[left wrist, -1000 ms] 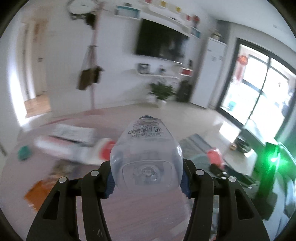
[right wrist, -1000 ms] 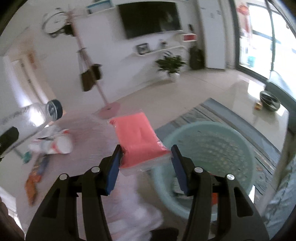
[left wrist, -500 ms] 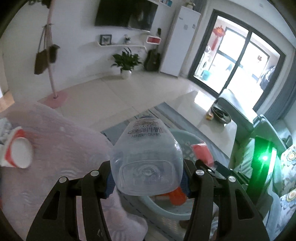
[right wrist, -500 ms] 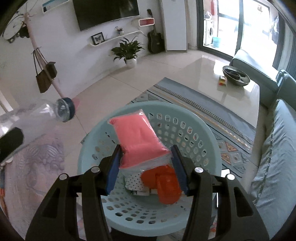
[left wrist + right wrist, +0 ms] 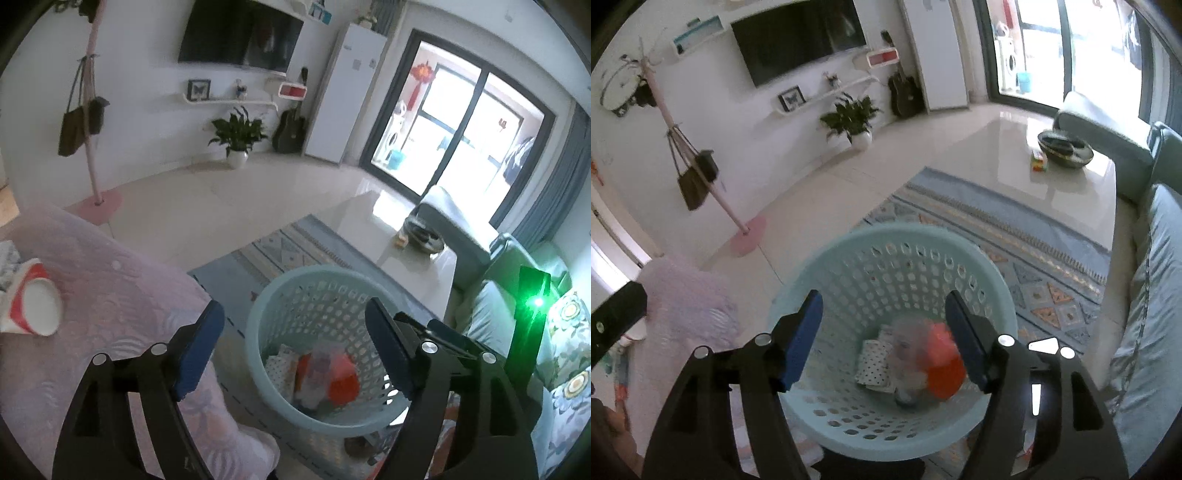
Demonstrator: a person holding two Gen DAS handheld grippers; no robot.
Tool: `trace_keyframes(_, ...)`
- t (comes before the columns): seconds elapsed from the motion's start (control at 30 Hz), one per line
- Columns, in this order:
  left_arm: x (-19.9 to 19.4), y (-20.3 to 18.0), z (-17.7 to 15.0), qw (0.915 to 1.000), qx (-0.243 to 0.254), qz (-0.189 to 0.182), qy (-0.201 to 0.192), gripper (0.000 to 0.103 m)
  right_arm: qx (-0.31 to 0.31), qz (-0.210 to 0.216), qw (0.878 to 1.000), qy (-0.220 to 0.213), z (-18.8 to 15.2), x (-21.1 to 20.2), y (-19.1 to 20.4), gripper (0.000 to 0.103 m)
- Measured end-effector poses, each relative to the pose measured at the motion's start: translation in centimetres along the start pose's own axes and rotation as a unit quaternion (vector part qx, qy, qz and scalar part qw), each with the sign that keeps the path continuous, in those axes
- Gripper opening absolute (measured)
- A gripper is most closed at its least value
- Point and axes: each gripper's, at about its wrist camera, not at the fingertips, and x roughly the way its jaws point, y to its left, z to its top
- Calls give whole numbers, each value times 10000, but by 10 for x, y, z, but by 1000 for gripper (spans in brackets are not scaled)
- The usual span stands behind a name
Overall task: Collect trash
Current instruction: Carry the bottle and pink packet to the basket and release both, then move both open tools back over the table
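- Nearest, left tool (image 5: 293, 354) and right tool (image 5: 882, 338), both tilted down over basket (image 5: 827, 266), jaws opening, nothing between them.
- Below, trash (image 5: 923, 362) lying blurred on the basket floor: drop step, by the look.
- Left, cup (image 5: 35, 308) lying on pink counter (image 5: 110, 295); likely next, needing a swing back and a wide grip.
- Beyond, rug (image 5: 1015, 221), then plant (image 5: 238, 134).

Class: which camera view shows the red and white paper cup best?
The left wrist view: the red and white paper cup lies on its side on the pink cloth, mouth visible. The right wrist view shows only a white sliver at the left edge.
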Motion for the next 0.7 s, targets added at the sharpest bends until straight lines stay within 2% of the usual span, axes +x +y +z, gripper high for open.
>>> trace_keyframes(0.2,-66,10,-3,9986,-99,50,-508,76,-438,325,9977,-412,2,-45,42,65)
trace_keyframes(0.37,-126,27,-11,9947,-194,258,-979,76,-1049,759,9889,-726,-9,-83,102,66)
trace_keyframes(0.5,-171,51,-22,9899,-306,630,-1230,76,-1528,1113,9785,-821,-23,-101,153,68)
trace_keyframes(0.7,-237,102,-41,9775,-472,1363,-1542,76,-2177,1484,9616,-764,-52,-109,230,68)
